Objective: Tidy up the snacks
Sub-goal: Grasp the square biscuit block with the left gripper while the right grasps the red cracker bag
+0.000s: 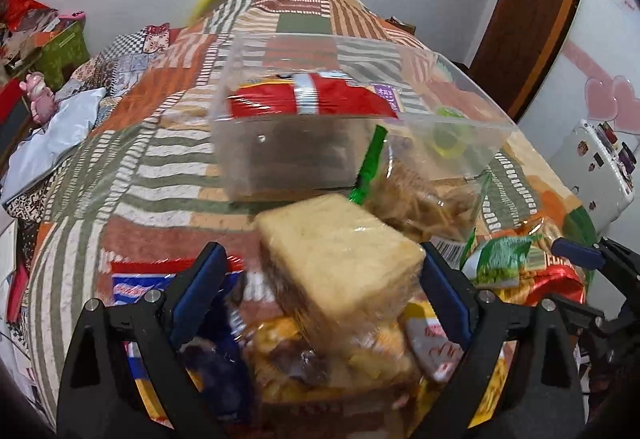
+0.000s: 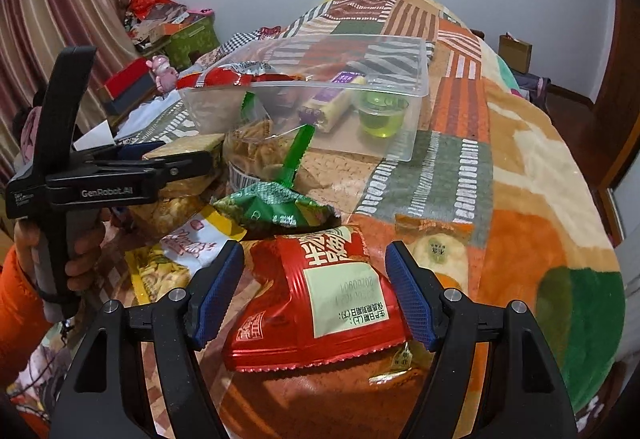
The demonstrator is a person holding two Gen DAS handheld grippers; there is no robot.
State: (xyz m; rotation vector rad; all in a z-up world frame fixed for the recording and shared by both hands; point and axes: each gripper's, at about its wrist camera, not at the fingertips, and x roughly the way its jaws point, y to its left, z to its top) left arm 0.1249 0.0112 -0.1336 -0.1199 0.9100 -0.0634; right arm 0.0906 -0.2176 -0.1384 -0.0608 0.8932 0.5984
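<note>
Left tongs (image 1: 322, 295): the jaws stand wide apart around a wrapped pale cake block (image 1: 340, 251). The right pad seems to touch the wrapper; on the left side a gap shows, so it is not clamped.
Right tongs (image 2: 316, 293): the jaws are apart, one on each side of the red foil packet (image 2: 320, 299); the pads do not press it.
Cake block: it lies tilted on the snack pile on the bed (image 1: 132, 167), between the left fingers. It looks light and soft and will probably crush easily. Its film may be slippery, so a gentle hold across the two long flat sides seems best.
Red foil packet: it lies flat on the blanket, directly between the right fingers. It looks light, puffy and slippery; a hold across its middle, below the crimped edge, seems safest.
Clear box (image 2: 400, 87): it stands ahead of both tongs and is open on top. It already contains a red packet (image 1: 304, 99), a purple-labelled roll (image 2: 332, 107) and a green jelly cup (image 2: 380, 115).
Other snacks: a green packet (image 2: 276, 207) and a clear bag of crisps (image 2: 256, 151) lie between the right tongs and the box.
</note>
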